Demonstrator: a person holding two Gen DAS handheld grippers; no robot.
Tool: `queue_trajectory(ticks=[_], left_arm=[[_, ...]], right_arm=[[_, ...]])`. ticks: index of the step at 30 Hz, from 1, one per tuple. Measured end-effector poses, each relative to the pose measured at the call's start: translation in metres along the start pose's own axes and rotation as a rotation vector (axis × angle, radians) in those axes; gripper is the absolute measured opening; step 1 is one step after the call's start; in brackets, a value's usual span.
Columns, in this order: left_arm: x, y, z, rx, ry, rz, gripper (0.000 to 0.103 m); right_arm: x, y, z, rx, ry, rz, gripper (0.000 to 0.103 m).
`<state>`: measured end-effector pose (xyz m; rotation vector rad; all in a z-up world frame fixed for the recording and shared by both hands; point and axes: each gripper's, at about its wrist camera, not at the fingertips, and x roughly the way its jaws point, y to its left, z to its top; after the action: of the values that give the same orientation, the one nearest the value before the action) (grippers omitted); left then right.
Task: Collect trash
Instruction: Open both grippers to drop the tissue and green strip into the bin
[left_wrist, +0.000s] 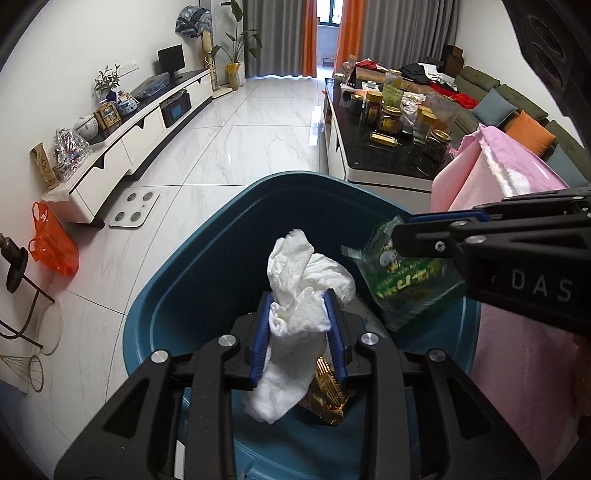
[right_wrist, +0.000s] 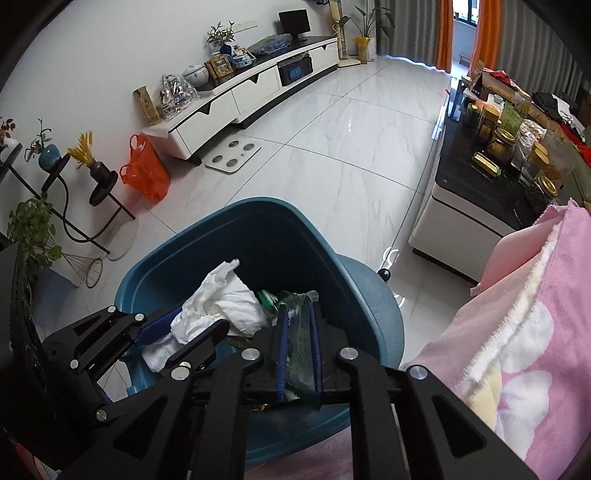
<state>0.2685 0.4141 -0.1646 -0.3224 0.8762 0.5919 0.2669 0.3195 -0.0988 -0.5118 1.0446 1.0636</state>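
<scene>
Left wrist: left gripper (left_wrist: 298, 295) pinches crumpled tissue (left_wrist: 306, 280); right gripper (left_wrist: 397, 236) clamps crinkly green wrapper (left_wrist: 410, 280).

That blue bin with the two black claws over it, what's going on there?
A person is tidying up trash with a claw in each hand. The left claw has a crumpled white tissue between its pads, over the blue bin. The right claw has a green plastic wrapper between its pads, also above the bin. A gold wrapper shows just below the tissue. Neither piece has dropped in yet.
</scene>
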Motion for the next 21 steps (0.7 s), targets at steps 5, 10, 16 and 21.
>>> queue_trajectory(ticks=[5, 10, 16, 21], left_arm=[[-0.007, -0.001, -0.005, 0.006, -0.005, 0.018, 0.052], [-0.012, 0.001, -0.006, -0.005, -0.019, 0.035, 0.069], [-0.037, -0.001, -0.009, 0.003, -0.073, 0.050, 0.089], [-0.070, 0.001, -0.008, 0.010, -0.126, 0.062, 0.097]], right_arm=[[-0.006, -0.007, -0.004, 0.018, -0.018, -0.024, 0.014], [-0.025, -0.015, -0.009, 0.040, -0.065, -0.025, 0.019], [-0.064, -0.016, -0.017, 0.051, -0.168, -0.017, 0.032], [-0.111, -0.023, -0.039, 0.082, -0.288, 0.000, 0.049]])
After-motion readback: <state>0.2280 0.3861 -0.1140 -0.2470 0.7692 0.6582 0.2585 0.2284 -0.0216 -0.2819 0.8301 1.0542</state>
